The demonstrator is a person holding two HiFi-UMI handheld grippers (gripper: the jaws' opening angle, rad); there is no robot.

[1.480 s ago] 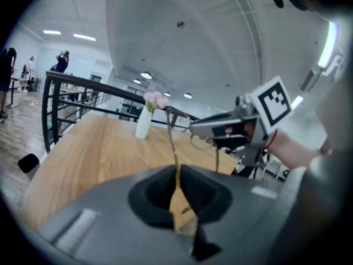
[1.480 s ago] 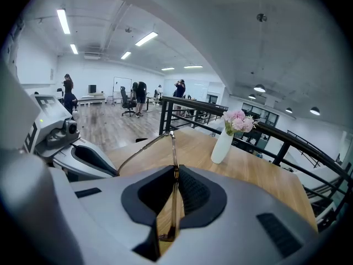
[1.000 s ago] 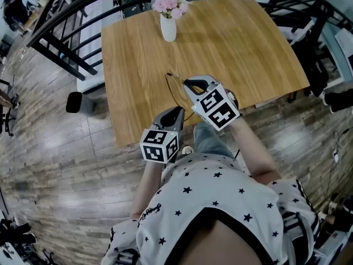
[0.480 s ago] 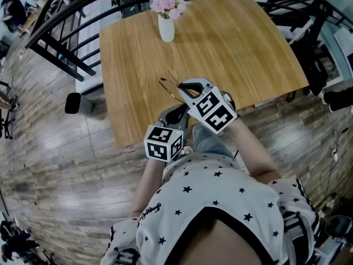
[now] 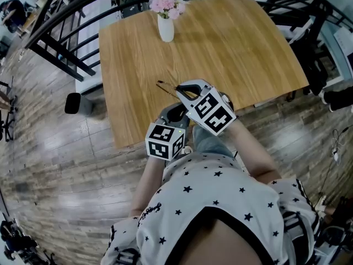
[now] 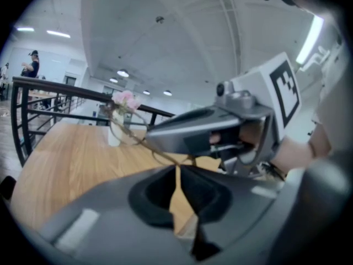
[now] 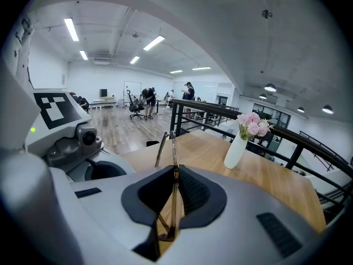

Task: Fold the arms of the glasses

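Clamping the glasses [image 5: 167, 88] above the table [image 5: 248, 48] near its front edge, the right gripper [image 5: 185, 87] faces bare wood ahead to the vase [image 5: 166, 28]; the left gripper [image 5: 175, 112] pinches one arm just beside it.

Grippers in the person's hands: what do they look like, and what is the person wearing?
The left gripper and the right gripper are smooth grey shells, each ending in two jaws lined in black. Each carries a white cube printed with black square markers. The person wears a white short-sleeved shirt dotted with small black stars.
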